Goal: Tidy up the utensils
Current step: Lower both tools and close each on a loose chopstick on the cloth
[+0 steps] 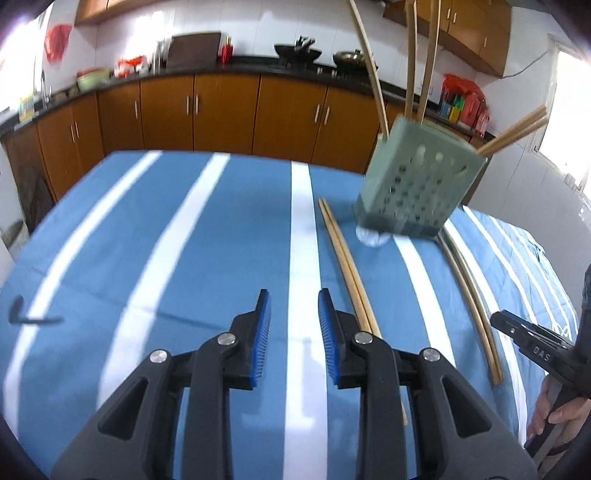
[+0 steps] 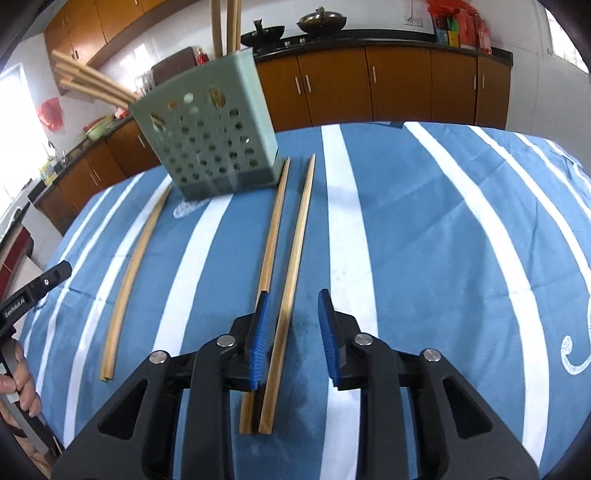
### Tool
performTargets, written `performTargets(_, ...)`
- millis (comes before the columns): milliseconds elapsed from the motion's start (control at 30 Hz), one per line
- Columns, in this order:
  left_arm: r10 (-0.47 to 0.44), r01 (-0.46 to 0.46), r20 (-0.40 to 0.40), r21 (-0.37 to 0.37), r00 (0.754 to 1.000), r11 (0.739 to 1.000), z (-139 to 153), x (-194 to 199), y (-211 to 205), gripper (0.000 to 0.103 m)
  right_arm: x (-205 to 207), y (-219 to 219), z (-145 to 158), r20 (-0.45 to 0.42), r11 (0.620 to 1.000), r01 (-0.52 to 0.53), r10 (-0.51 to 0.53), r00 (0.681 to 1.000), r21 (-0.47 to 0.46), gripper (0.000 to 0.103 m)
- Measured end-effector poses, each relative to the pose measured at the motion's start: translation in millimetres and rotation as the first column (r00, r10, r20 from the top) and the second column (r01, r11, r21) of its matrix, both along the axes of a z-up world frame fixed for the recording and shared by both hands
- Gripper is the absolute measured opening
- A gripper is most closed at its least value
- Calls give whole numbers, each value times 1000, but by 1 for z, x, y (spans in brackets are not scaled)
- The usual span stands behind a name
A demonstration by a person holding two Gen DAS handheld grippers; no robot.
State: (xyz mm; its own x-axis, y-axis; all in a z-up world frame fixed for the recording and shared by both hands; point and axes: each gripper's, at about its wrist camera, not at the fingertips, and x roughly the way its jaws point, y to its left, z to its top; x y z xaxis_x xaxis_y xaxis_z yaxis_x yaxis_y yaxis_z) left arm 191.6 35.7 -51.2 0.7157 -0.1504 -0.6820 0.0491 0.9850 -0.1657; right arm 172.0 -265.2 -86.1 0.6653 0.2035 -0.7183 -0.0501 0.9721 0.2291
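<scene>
While both grippers hang spread and empty over the striped desk (image 2: 424,229), four chopsticks lie on it in two pairs: one pair (image 2: 280,280) runs under the right gripper (image 2: 293,332), the other (image 2: 129,284) lies left of the holder (image 2: 207,147). One green holder stands there, with several chopsticks in it, about seven. The left gripper (image 1: 294,334) holds nothing

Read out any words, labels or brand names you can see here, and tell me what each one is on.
"DAS": on the right gripper, seen from the left wrist.
"GenRobot.AI": on the left gripper, seen from the right wrist.
Packages on the counter: print too blurred to read.
</scene>
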Motion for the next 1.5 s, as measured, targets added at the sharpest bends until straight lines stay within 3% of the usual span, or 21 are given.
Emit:
performTargets(133, -21, 20, -30, -24, 999, 1000, -10, 0, -6, 27, 2, 2, -5, -16, 1000, -7, 6, 1000, -19, 21)
performTargets(233, -43, 42, -40, -28, 998, 999, -15, 1, -17, 27, 2, 1, -5, -21, 999, 1, -1, 1000, -43, 8)
performTargets(467, -95, 93, -78, -40, 992, 995, -25, 4, -37, 27, 4, -22, -5, -26, 994, 98, -100, 995, -54, 8)
performTargets(867, -142, 144, -114, 13, 983, 989, -35, 7, -61, 21, 6, -26, -6, -25, 994, 94, -96, 995, -50, 8)
performTargets(1067, -106, 114, -117, 64, 987, 991, -37, 10, -63, 10, 5, -23, -5, -25, 994, 86, -88, 996, -64, 8)
performTargets(1500, 25, -12, -135, 97, 991, 995, -33, 32, 4, 8, 11, -33, -3, -16, 990, 97, -99, 995, -107, 8)
